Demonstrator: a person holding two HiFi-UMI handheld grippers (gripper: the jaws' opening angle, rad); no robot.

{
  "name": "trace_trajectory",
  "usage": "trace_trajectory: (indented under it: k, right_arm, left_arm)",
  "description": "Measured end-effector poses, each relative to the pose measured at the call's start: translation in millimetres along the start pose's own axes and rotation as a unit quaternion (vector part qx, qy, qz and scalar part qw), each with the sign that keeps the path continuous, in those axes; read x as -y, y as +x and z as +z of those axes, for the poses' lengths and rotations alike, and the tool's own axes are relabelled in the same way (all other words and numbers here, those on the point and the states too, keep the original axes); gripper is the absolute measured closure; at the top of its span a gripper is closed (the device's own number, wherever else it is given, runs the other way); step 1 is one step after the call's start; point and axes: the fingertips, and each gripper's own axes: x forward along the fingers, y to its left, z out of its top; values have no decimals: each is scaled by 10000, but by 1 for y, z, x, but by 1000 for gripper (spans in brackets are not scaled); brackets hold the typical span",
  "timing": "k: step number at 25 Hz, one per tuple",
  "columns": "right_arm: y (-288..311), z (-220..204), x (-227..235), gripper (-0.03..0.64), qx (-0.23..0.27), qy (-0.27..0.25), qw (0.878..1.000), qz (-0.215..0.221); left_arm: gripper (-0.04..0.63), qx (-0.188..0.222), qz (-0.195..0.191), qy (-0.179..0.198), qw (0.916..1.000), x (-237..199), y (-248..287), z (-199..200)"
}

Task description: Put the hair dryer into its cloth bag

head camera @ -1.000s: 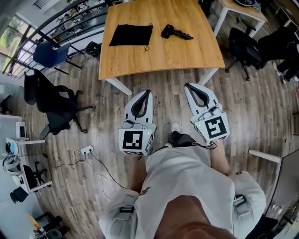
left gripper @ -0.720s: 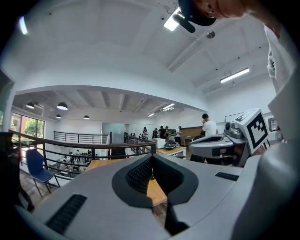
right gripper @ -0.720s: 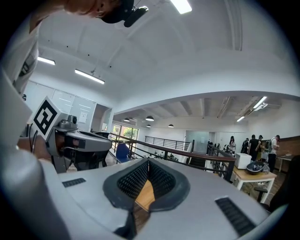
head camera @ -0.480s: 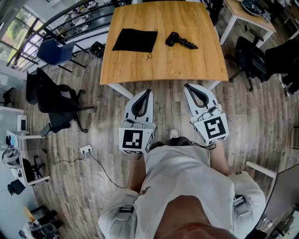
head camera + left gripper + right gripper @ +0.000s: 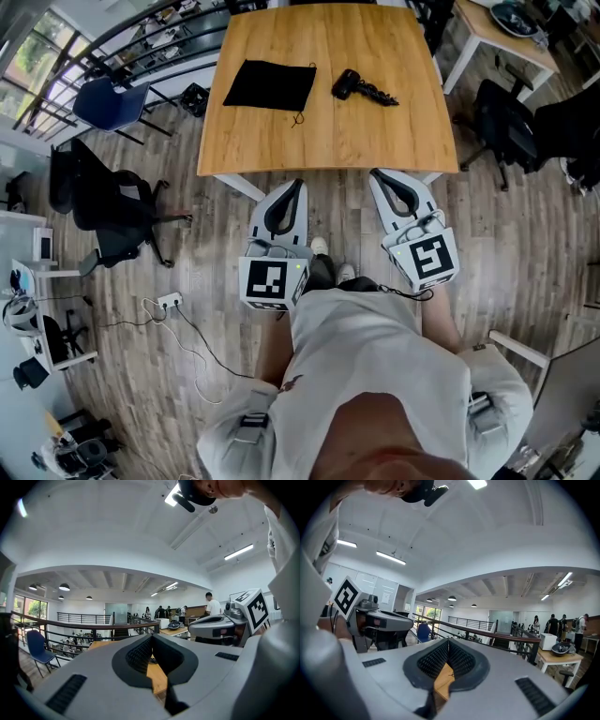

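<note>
The left claw (image 5: 297,184) is closed, pads together at the tips, with nothing between them. The right claw (image 5: 377,172) is also closed and empty. In the head view both claws sit at frame centre, side by side, pointing toward the top of the frame, at the near edge of the surface (image 5: 328,141). Neither touches any item.

The hair dryer (image 5: 361,86) lies on the wooden surface at upper centre-right, on its side, its cord bunched to its right. The black cloth bag (image 5: 270,84) lies flat to its left, apart from it, with its drawstring (image 5: 298,115) trailing off the lower right corner. A blue chair (image 5: 108,101) stands at upper left.
</note>
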Motion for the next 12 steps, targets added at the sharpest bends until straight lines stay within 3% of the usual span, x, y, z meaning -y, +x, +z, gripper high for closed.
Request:
trace_trajectory:
  k: [12]
  right_arm:
    - [51,5,33,595,53,-79,9998,-183]
  left_arm:
    - [575,101,-170,12,9998,-36,52,6]
